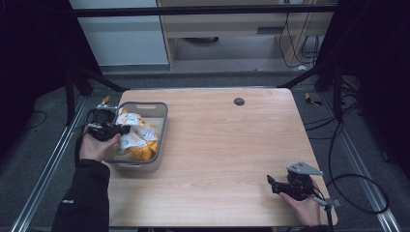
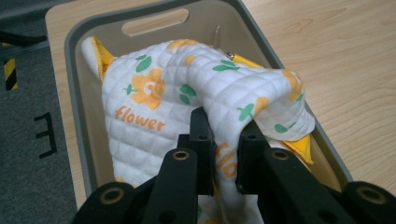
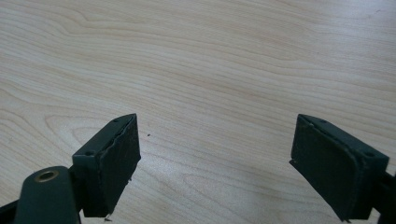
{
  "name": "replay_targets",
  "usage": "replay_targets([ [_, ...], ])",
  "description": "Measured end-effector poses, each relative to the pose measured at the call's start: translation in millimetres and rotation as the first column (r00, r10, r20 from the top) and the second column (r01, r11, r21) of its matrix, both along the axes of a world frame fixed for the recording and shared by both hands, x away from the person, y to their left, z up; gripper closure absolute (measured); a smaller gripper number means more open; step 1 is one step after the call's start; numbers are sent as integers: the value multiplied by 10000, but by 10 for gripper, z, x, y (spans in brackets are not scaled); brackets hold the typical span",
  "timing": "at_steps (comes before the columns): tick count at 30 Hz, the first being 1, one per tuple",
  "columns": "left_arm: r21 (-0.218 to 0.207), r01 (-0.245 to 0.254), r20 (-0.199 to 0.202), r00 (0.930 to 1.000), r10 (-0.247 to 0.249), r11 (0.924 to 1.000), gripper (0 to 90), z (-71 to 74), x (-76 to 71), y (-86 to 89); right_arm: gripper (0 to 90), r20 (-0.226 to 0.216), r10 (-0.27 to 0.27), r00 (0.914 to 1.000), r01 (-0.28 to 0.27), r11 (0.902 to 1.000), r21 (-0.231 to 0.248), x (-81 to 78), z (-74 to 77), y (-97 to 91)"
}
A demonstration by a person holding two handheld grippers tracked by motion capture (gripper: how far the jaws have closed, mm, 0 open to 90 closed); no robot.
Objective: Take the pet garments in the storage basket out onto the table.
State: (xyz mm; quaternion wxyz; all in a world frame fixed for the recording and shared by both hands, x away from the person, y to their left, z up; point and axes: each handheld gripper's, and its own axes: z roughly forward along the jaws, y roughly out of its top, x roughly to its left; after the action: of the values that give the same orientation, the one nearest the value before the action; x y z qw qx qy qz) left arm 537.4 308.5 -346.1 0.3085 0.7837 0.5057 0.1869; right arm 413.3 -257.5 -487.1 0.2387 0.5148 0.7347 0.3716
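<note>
A white quilted cloth [image 2: 187, 88] with orange flowers, green leaves and the word "flower" lies bunched in a grey bin [image 2: 74, 51]. My left gripper [image 2: 224, 140] is shut on a fold of that cloth, which drapes over and between its two black jaws. In the high view the cloth [image 1: 138, 135] fills the bin [image 1: 162, 121] at the table's left side, with my left gripper [image 1: 123, 129] at its left rim. My right gripper [image 1: 270, 182] rests low near the table's front right corner. Its jaws [image 3: 215, 158] stand wide open over bare wood, nothing between them.
A wooden table [image 1: 232, 145] carries the bin at its left edge. A small dark round disc [image 1: 239, 101] sits near the far edge. Cables [image 1: 358, 193] trail on the grey floor at the right, and metal rails run along both sides.
</note>
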Motion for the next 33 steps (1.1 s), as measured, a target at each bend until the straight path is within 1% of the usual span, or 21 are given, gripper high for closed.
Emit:
replay_targets([
  [1,7,12,47,10000,-12,10000,805,37,-7,8,154,6,2,10000,-2,10000,-9,0,1,-1],
  [2,8,41,59,10000,-41,10000,806,53,-11,12,155,-29,-14,10000,14,10000,69,-3,5,3],
  [4,-10,66,87,9999,-66,10000,805,69,-15,16,154,-18,-14,10000,14,10000,44,-4,5,3],
  [5,-13,121,98,9999,-121,9999,805,101,-24,23,154,11,-1,10000,1,10000,-1,-2,3,1],
  [6,-13,121,98,9999,-121,9999,806,101,-24,23,153,-26,-14,10000,14,10000,56,-4,5,5],
  [8,-25,147,136,9998,-146,9999,805,133,-36,26,152,-39,-17,10000,17,10000,16,-3,5,7],
  [10,28,212,162,9996,-212,9998,805,190,-61,29,151,-32,-16,10000,16,10000,17,-4,6,8],
  [13,85,291,142,9995,-292,9995,805,218,-76,27,151,-30,-13,10000,13,10000,23,-4,8,8],
  [15,179,385,126,9992,-387,9991,805,251,-95,22,151,47,9,10000,-8,10000,-55,-1,7,3],
  [16,179,407,183,9990,-411,9990,806,288,-117,23,151,0,-2,10000,2,10000,15,-6,13,7],
  [17,179,407,183,9990,-411,9990,805,288,-117,23,151,0,-2,10000,2,10000,15,-6,13,7],
  [18,177,446,236,9987,-450,9988,806,330,-143,27,151,13,26,10000,-26,10000,-5,-7,14,8],
  [19,177,446,236,9987,-450,9988,806,330,-143,27,151,13,26,10000,-26,10000,-5,-7,14,8],
  [22,176,526,341,9980,-532,9985,806,400,-193,29,151,12,25,10000,-25,10000,35,-8,17,11],
  [23,254,589,387,9975,-599,9979,806,431,-210,33,151,12,25,10000,-25,10000,35,-8,17,11],
  [24,246,635,521,9965,-647,9977,805,487,-247,31,151,15,23,10000,-23,10000,28,-7,18,10],
  [26,238,645,595,9961,-659,9976,805,516,-266,27,151,54,29,10000,-28,10000,-10,-6,16,8],
  [27,261,758,694,9946,-774,9968,806,573,-303,19,151,91,28,10000,-28,10000,-49,-7,17,7],
  [28,261,758,694,9946,-774,9968,805,573,-303,19,151,94,31,10000,-30,10000,-36,-8,18,7],
  [33,310,1026,920,9902,-1050,9942,805,698,-385,-37,151,86,31,10000,-30,10000,-55,-6,17,7],
])
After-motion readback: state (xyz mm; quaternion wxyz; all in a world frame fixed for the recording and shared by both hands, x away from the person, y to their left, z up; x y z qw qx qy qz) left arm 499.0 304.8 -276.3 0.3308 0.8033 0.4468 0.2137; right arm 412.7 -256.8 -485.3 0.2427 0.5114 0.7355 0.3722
